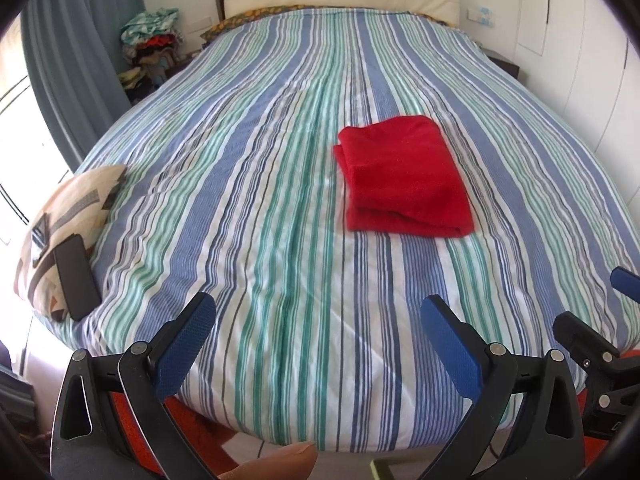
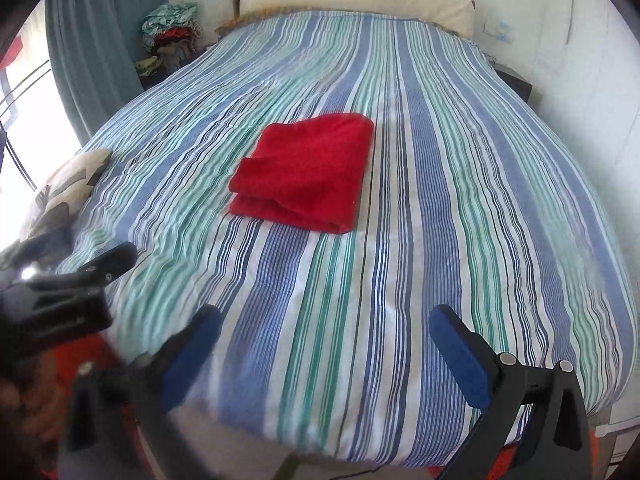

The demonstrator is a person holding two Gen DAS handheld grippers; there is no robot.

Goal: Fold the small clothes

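A red folded cloth [image 2: 306, 172] lies on the striped bedspread [image 2: 460, 208] — well ahead of the right gripper [image 2: 326, 344], whose blue pads [image 2: 460, 360] stand wide apart, nothing between them.

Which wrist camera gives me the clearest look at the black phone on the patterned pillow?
The left wrist view: the black phone lies sharp and whole on the patterned pillow at the bed's left edge. In the right wrist view that corner is motion-blurred and partly blocked by the left gripper; no phone is discernible there.

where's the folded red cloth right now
The folded red fleece cloth lies flat on the blue-and-green striped bedspread, right of centre in the left wrist view, beyond both open grippers and touching neither.
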